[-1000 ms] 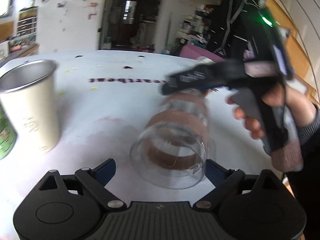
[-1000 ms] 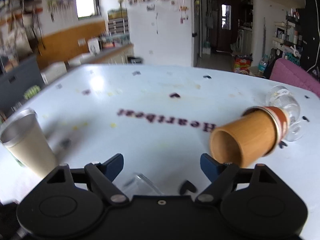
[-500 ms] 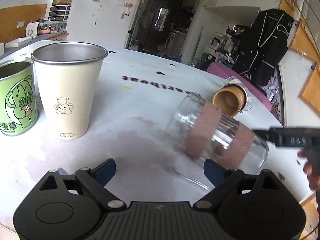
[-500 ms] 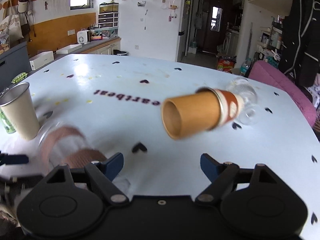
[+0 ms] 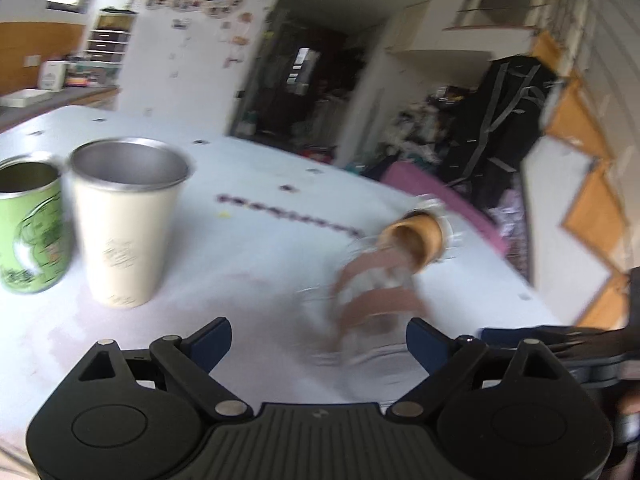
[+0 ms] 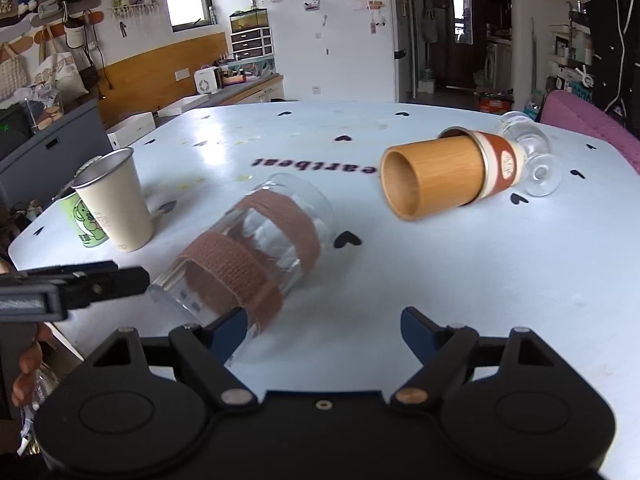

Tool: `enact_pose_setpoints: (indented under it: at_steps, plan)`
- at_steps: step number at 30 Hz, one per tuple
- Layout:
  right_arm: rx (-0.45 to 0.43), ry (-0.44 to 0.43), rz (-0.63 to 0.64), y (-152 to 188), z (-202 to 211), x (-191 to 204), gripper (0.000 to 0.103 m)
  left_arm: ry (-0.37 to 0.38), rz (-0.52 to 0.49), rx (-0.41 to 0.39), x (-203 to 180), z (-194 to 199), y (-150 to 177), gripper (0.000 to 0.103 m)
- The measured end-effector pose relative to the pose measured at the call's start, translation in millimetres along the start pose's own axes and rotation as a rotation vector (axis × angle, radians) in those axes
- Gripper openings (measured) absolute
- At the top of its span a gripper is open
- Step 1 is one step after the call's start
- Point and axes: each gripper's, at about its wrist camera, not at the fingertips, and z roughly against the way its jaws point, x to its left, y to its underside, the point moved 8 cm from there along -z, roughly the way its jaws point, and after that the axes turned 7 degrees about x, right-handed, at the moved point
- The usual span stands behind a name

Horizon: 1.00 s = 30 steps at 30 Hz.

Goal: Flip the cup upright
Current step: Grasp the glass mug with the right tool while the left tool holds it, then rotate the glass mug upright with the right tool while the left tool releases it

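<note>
A: Where is the clear glass cup with two brown fabric bands (image 6: pixel 256 248)?

B: On its side on the pale blue table (image 6: pixel 500 264), base pointing toward the printed lettering, open mouth toward the near left edge. In the right wrist view its mouth end sits just beside the left fingertip of the right gripper (image 6: pixel 322 330), more in front of that finger than between the two.

A: And that gripper's jaws?

B: Spread wide, with nothing between them. The left gripper (image 5: pixel 318 338) is likewise released. In its own view the banded glass (image 5: pixel 372 300) is smeared by motion blur; it seems to lie just ahead of the gap, nearer the right finger, though I can't tell whether anything touches.

A: The left gripper shows from the other side too?

B: Yes, as a dark finger (image 6: pixel 100 282) reaching in from the left, its tip close to the glass's mouth rim. Touching or just short, I cannot say.

A: What else is on the table?

B: A cream metal tumbler with a steel rim (image 6: pixel 116 200) stands upright at far left, with a green printed tin (image 6: pixel 82 222) tucked right behind it. Farther right, a bamboo-coloured cup (image 6: pixel 436 176) lies on its side, mouth toward the camera, with a red-and-cream cup (image 6: pixel 500 164) nested at its far end. A clear stemmed glass (image 6: pixel 532 156) lies tipped over just beyond those.
</note>
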Motion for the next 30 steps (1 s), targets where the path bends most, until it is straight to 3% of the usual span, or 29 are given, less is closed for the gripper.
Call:
enact_pose_setpoints:
  at_steps: [5, 9, 13, 16, 20, 25, 30]
  plan:
    - [-0.013, -0.022, -0.033, 0, 0, 1, 0.085, 0.1, -0.014, 0.061, -28, -17, -9, 0.083]
    - [-0.027, -0.061, -0.08, 4, 1, -4, 0.085, 0.102, -0.017, 0.123, -39, -38, -4, 0.075]
    - [-0.045, -0.101, -0.151, 9, 6, -18, 0.085, 0.061, -0.027, 0.116, -35, -40, 1, 0.064]
    - [-0.077, -0.133, -0.234, 6, 12, -35, 0.085, 0.061, -0.03, 0.108, -34, -40, 1, 0.064]
    - [-0.095, -0.251, -0.362, -12, 11, -45, 0.087, 0.048, -0.065, 0.093, -37, -38, 4, 0.064]
    - [-0.015, -0.405, -0.487, -37, -24, -35, 0.093, 0.049, -0.068, 0.091, -36, -37, 4, 0.064]
    - [0.112, -0.469, -0.615, -43, -72, -26, 0.093, 0.055, -0.079, 0.089, -35, -37, 4, 0.064]
